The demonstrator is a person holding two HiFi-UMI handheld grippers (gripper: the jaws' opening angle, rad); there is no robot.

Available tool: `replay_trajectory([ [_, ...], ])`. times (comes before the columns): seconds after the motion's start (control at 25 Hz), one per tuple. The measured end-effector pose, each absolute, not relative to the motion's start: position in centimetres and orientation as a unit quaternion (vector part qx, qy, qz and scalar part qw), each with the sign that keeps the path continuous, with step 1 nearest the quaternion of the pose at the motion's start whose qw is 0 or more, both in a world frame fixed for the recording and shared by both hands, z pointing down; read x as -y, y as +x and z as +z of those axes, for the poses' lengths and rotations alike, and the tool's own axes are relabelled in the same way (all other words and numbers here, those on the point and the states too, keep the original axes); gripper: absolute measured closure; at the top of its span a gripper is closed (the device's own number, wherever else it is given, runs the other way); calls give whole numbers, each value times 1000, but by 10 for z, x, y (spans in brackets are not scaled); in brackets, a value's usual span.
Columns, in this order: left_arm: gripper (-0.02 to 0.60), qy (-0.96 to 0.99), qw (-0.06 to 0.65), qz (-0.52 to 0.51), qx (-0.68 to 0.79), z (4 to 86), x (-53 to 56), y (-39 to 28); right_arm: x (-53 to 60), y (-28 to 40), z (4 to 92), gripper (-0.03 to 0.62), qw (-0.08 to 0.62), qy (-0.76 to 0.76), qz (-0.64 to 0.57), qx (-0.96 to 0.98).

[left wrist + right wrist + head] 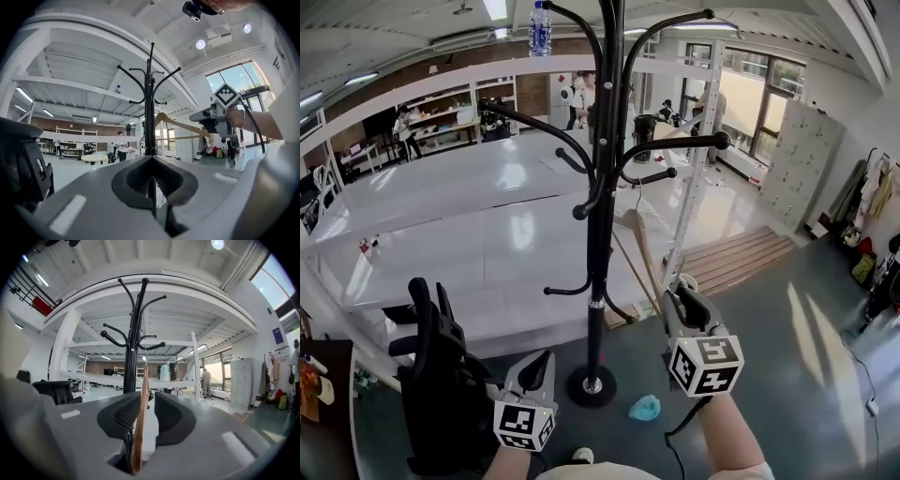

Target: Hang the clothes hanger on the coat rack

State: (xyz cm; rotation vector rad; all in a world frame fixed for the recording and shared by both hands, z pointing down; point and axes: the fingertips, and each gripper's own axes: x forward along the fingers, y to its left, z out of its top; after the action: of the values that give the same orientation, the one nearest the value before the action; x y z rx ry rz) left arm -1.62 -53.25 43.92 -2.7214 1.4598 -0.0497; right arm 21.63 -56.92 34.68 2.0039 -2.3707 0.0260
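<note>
A black coat rack (602,187) with curved arms stands on a round base in front of me; it also shows in the left gripper view (150,108) and the right gripper view (133,343). A wooden clothes hanger (639,236) hangs just right of the pole, and my right gripper (680,287) is shut on its lower end. Between those jaws the hanger (139,418) appears edge-on. Its wire hook (146,355) reaches up to a short arm; I cannot tell if it rests there. My left gripper (544,364) is low beside the base, shut and empty.
A black office chair (441,384) stands close at the left. A teal object (644,408) lies on the floor by the base. White shelving (487,206) and a white post (698,159) are behind the rack. A wooden pallet (736,258) lies to the right.
</note>
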Motion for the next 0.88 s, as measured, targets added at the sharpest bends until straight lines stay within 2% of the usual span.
replay_trajectory([
  [0.2, 581, -885, 31, -13, -465, 430, 494, 7, 516, 229, 362, 565, 30, 647, 11, 762],
  [0.88, 581, -878, 25, -21, -477, 458, 348, 27, 354, 201, 486, 568, 52, 609, 80, 787],
])
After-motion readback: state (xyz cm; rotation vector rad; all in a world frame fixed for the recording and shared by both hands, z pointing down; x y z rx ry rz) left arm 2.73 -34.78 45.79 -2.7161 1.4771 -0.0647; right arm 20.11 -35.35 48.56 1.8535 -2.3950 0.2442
